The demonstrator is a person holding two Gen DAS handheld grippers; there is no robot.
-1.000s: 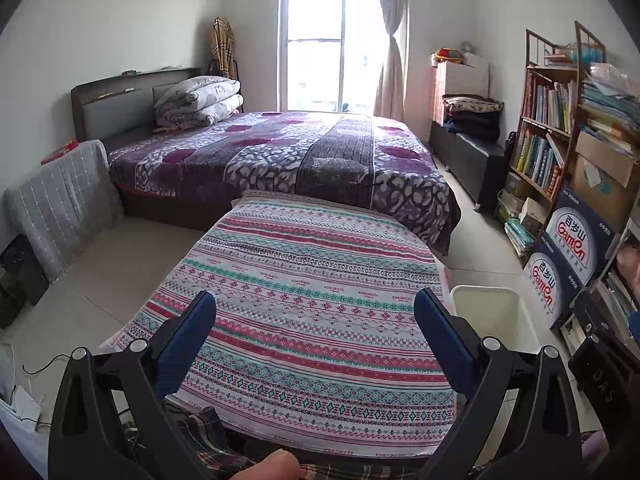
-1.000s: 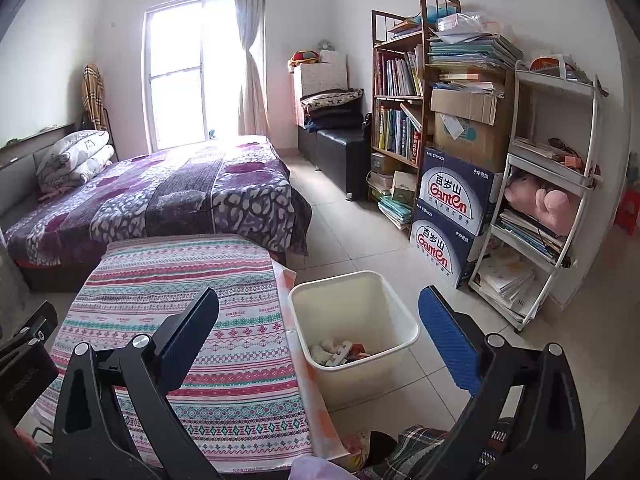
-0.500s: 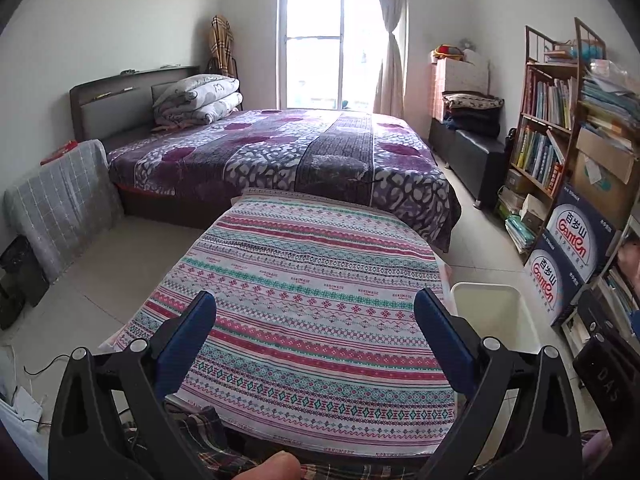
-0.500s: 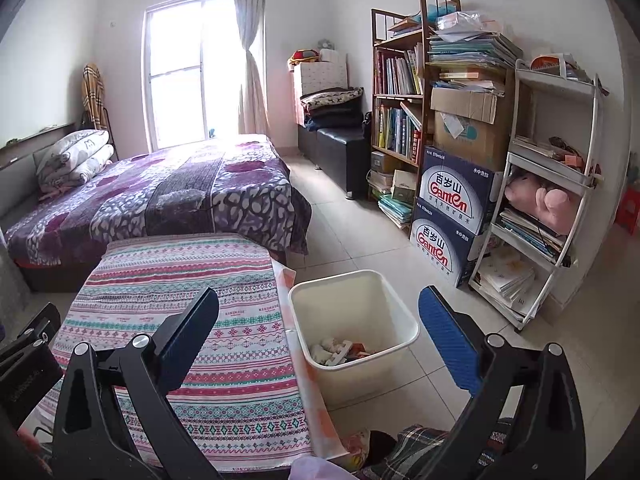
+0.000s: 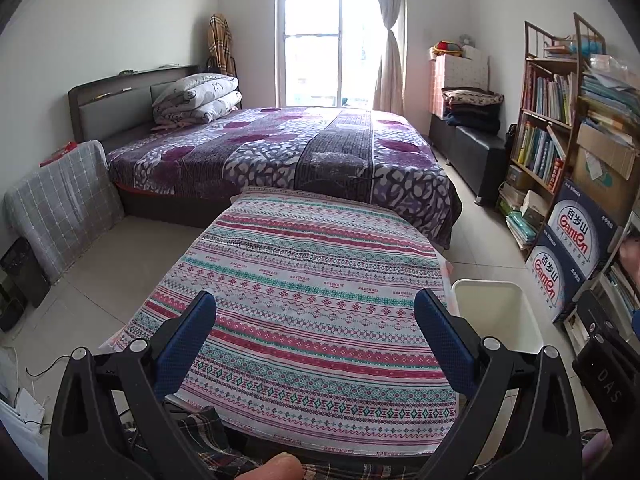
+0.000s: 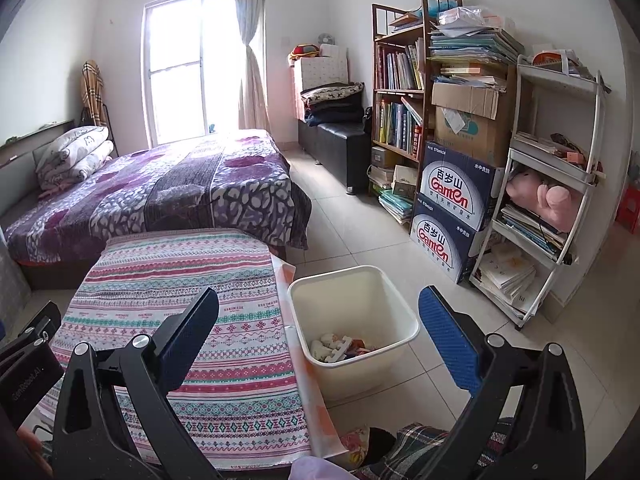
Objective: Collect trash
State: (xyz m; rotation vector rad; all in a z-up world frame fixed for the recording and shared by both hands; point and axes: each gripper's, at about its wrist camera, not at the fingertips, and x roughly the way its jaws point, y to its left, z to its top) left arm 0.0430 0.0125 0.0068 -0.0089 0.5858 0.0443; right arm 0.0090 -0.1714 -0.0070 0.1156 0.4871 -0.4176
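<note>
While we hold both tools above the striped surface [image 5: 312, 304], the left hand-held gripper [image 5: 316, 320] hangs with its blue-padded fingers [image 5: 188, 340] spread wide apart and nothing between them. Our right hand-held gripper [image 6: 320, 320] is likewise spread wide and empty, its pads [image 6: 448, 340] framing the white bin [image 6: 384, 364] that stands on the tiled floor [image 6: 360, 224] just ahead and below. Inside that bin, at the bottom, lies the trash [image 6: 340, 348], a small heap of pale and reddish scraps; we cannot tell what the pieces are. From the left hand-held gripper the bin [image 5: 516, 292] shows to the right, just beside the edge of the surface, its inside hidden from that angle. Beyond both tools a bed [image 5: 280, 152] with a purple patterned cover meets the far end of the surface, folded quilts [image 5: 196, 98] stacked at its head. Off to the right of the right hand-held gripper stand a bookshelf [image 6: 400, 92], two blue cartons [image 6: 452, 208] stacked one on the other, and a white rack [image 6: 556, 184] holding a pink plush toy [image 6: 540, 196]. Plaid cloth [image 6: 416, 448] shows beneath our right tool, at the lower edge.
</note>
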